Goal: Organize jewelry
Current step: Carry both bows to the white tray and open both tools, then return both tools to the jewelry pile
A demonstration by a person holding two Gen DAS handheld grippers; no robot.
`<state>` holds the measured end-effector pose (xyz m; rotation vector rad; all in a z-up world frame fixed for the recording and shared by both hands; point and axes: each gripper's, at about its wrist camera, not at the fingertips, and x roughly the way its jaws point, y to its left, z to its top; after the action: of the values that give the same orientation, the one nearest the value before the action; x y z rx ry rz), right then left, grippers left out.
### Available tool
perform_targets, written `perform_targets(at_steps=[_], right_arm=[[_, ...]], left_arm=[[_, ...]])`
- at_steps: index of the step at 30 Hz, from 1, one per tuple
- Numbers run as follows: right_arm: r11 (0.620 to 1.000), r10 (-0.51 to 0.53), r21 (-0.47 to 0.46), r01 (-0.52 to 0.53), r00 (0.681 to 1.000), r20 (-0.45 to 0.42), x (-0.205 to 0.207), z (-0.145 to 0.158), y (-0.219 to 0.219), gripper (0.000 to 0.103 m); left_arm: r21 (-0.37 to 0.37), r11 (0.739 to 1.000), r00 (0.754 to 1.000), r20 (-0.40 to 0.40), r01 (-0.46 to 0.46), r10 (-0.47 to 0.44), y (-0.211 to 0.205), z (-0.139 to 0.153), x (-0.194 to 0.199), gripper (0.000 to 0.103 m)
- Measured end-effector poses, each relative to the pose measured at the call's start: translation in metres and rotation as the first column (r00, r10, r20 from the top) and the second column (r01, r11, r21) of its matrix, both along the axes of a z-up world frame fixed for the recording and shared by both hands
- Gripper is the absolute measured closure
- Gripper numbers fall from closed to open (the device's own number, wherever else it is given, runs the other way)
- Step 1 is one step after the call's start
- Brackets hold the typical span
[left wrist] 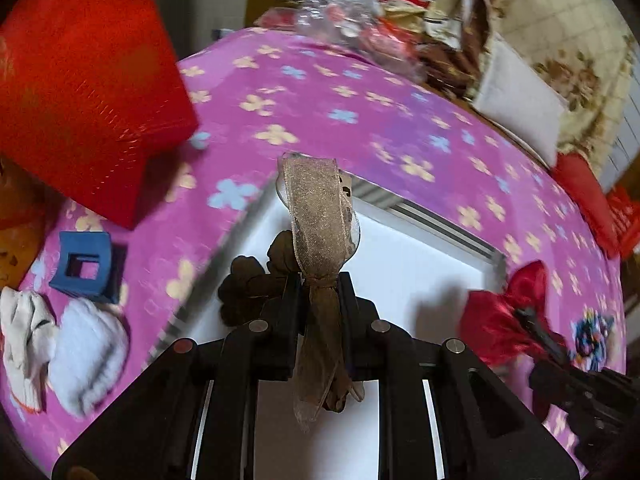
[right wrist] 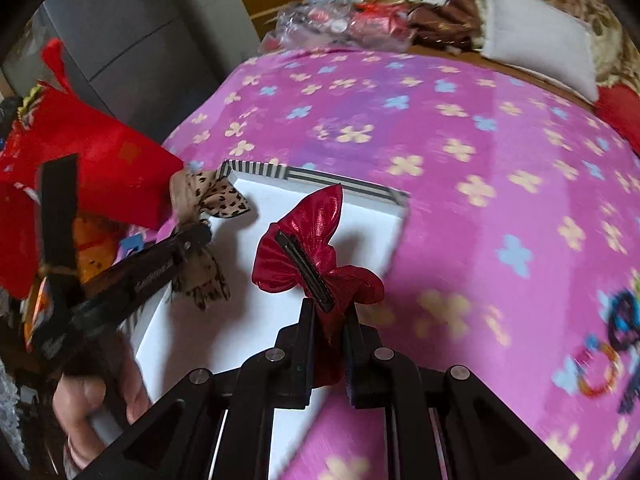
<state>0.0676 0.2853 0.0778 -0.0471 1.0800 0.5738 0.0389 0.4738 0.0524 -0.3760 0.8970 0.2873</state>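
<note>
Here, left gripper (left wrist: 320, 292) clamping tan bow (left wrist: 318, 216), right gripper (right wrist: 330, 320) clamping red bow (right wrist: 316, 252)

Left gripper (left wrist: 320, 284) fingers closed on a bow's (left wrist: 320, 216) knot, ribbon sticking out past the fingertips and trailing back between them. Right gripper (right wrist: 330, 312) fingers clamped on a red bow (right wrist: 316, 248), clip side up, beyond the tips.

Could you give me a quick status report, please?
Left gripper shut on brown bow. Right gripper shut on red bow. Both over white tray. Nothing in the way.
</note>
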Motion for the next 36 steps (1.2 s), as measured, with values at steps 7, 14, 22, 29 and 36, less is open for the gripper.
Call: perform_targets(at_steps=[7, 14, 22, 29, 36], right_arm=[[0.999, -0.009, -0.042, 0.007, 0.999, -0.045, 0.033, -0.038, 0.049, 0.091], [0.999, -0.045, -0.015, 0.044, 0.997, -0.059, 0.043, -0.048, 0.044, 0.053], [0.997, -0.031, -0.062, 0.035, 0.998, 0.06, 0.006, -0.019, 0.012, 0.053], [0.992, -0.053, -0.099, 0.076, 0.975, 0.216, -0.077, 0.014, -0.063, 0.053], [0.954, -0.192, -0.177, 0.243, 0.945, 0.265, -0.147, 0.006, -0.184, 0.053]], left_arm=[[-0.065, 0.998, 1.0, 0.008, -0.001, 0.001, 0.02, -0.012, 0.01, 0.087], [-0.118, 0.993, 1.0, 0.012, 0.007, -0.006, 0.021, -0.016, 0.012, 0.079], [-0.118, 0.993, 0.998, 0.067, 0.022, -0.014, 0.016, -0.006, 0.004, 0.067], [-0.03, 0.998, 0.992, 0.11, 0.062, -0.059, -0.009, 0.012, -0.008, 0.066], [0.088, 0.987, 0.982, 0.124, 0.132, -0.142, -0.053, 0.024, -0.032, 0.066]])
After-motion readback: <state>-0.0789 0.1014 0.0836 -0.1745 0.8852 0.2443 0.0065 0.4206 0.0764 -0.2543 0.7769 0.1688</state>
